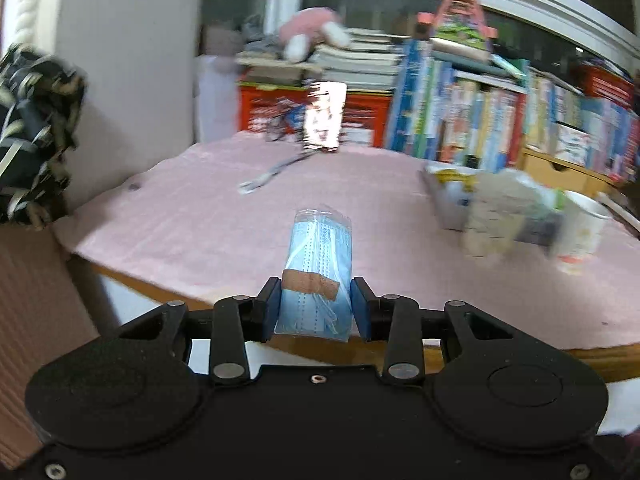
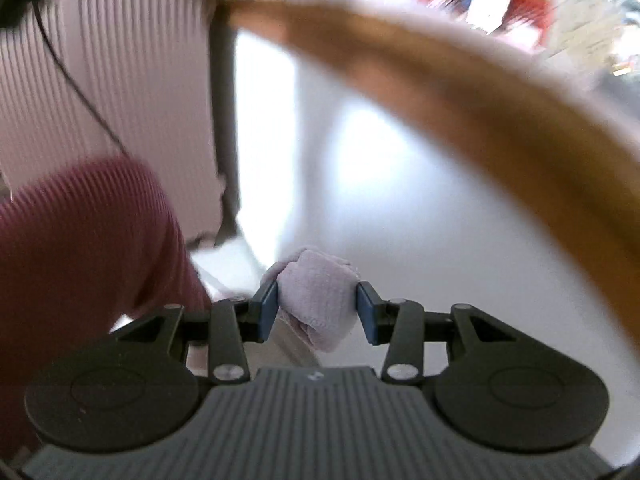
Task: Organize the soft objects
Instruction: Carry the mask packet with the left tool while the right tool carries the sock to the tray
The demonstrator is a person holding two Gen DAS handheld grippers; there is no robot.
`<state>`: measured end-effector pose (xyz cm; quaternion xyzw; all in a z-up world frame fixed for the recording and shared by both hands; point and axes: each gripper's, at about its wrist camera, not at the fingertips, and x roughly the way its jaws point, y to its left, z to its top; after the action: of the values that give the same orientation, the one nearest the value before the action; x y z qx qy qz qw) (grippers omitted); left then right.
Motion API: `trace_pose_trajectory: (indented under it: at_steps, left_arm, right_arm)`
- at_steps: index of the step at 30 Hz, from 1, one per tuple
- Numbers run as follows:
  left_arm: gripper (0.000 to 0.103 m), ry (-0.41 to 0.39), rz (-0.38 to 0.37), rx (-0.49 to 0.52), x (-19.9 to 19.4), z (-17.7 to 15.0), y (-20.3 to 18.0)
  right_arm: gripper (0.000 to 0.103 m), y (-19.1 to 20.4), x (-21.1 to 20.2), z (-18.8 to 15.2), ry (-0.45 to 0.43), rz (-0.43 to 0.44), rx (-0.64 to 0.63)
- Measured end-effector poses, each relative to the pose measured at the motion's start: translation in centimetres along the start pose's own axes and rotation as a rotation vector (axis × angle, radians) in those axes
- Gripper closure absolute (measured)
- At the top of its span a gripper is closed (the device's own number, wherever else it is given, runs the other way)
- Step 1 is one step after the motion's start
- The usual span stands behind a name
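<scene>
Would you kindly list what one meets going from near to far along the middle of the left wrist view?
left gripper → pack of blue face masks, clamped between its pads → bare pink tablecloth → loose strap → upright phone → red crate → stacked books.

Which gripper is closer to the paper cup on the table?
Left. The left gripper is above the table edge with the paper cup ahead; the right gripper is below the tabletop.

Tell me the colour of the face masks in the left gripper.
Light blue face masks, in clear wrap with a tan plaster stuck across; best seen from the left wrist view.
</scene>
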<state>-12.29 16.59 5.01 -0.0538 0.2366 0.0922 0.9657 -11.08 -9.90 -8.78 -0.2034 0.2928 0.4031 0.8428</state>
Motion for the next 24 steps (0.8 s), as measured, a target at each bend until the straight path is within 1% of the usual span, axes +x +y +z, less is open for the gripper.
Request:
trace_pose_trajectory:
  at_steps: [3, 5, 8, 11, 12, 13, 16, 20, 24]
  left_arm:
    - [0.068, -0.007, -0.032, 0.045, -0.9, 0.7, -3.2]
    - [0.068, -0.004, -0.049, 0.065, -1.1, 1.4, -5.3]
    - [0.068, -0.004, -0.111, 0.091, -1.2, 3.0, -8.6]
    - [0.068, -0.011, -0.151, 0.123, -0.9, 4.9, -11.6]
    - [0.068, -0.017, -0.162, 0.137, -0.6, 5.5, -12.7]
    - [0.068, -0.021, -0.172, 0.151, -0.4, 6.1, -13.7]
    - [0.068, -0.019, -0.207, 0.179, 0.9, 7.8, -16.3]
    - [0.068, -0.014, -0.245, 0.187, 2.6, 9.9, -19.0]
    - [0.068, -0.038, -0.274, 0.202, 2.9, 11.2, -20.7]
  right_arm:
    - [0.056, -2.2, -5.2, 0.6, -0.083, -0.044, 0.098]
    - [0.056, -3.3, -7.6, 0.9, -0.137, -0.081, 0.153]
    - [0.056, -6.1, -11.3, 1.6, -0.213, -0.117, 0.239]
    - [0.056, -8.3, -12.6, 2.3, -0.270, -0.153, 0.302]
    - [0.056, -9.2, -13.1, 2.5, -0.290, -0.172, 0.322]
    - [0.056, -9.7, -12.7, 2.3, -0.306, -0.189, 0.340]
    - [0.056, -12.7, -14.3, 2.9, -0.354, -0.249, 0.406]
    - [0.056, -15.6, -15.7, 3.5, -0.401, -0.322, 0.471]
    - [0.056, -17.1, -16.6, 3.9, -0.430, -0.374, 0.524]
